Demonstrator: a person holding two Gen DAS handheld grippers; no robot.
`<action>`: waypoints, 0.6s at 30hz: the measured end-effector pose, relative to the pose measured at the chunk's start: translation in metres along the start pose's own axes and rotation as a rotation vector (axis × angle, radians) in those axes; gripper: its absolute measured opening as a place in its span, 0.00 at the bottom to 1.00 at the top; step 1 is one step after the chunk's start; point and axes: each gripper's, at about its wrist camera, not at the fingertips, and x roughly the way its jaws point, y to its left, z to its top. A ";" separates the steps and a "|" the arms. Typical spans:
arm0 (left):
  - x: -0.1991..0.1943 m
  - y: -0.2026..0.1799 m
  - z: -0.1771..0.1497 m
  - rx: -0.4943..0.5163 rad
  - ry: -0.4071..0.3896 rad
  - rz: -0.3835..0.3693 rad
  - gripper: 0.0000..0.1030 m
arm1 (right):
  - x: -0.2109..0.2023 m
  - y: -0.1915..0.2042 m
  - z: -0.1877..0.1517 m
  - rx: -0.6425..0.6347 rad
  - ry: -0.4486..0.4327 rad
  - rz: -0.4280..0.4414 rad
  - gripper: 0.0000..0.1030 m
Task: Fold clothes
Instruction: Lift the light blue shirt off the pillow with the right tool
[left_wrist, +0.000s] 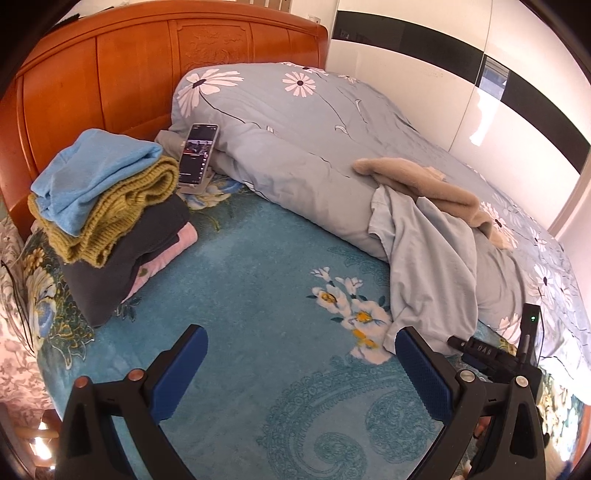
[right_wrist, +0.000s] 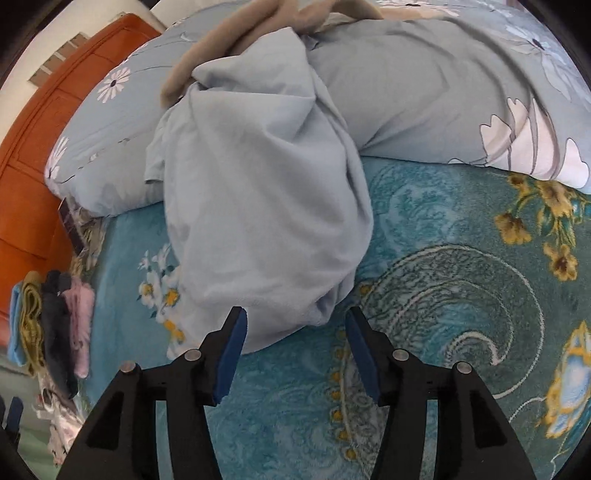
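The left gripper (left_wrist: 301, 354) hangs with jaws apart over the teal floral blanket (left_wrist: 251, 280); the right gripper (right_wrist: 295, 332) is likewise spread, empty, just below a crumpled pale-blue garment (right_wrist: 258, 206) at frame centre; folded clothes (left_wrist: 107, 206) are stacked at left.

We cannot see the whole beige garment (left_wrist: 424, 184): the pale blue garment (left_wrist: 424, 251) covers its lower part, and in the right wrist view it runs off the frame at 12 o'clock. The phone (left_wrist: 197, 153) screen is too small to read. In the stack of folded clothes (left_wrist: 110, 206), the pink piece (left_wrist: 173, 245) shows only an edge under the dark one. The right wrist view blurs that stack at 9 o'clock. Of the right gripper (left_wrist: 495, 354) we see only part, at 4 o'clock in the left wrist view, its fingers hidden there.
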 end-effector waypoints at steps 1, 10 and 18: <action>0.000 0.002 0.000 -0.006 0.002 0.003 1.00 | 0.002 -0.006 0.004 0.040 -0.015 0.023 0.61; 0.004 0.010 -0.003 -0.032 0.023 0.015 1.00 | 0.023 -0.013 0.045 0.247 -0.033 0.119 0.46; 0.004 0.016 0.002 -0.053 0.022 0.012 1.00 | -0.021 0.015 0.069 0.232 -0.032 0.418 0.11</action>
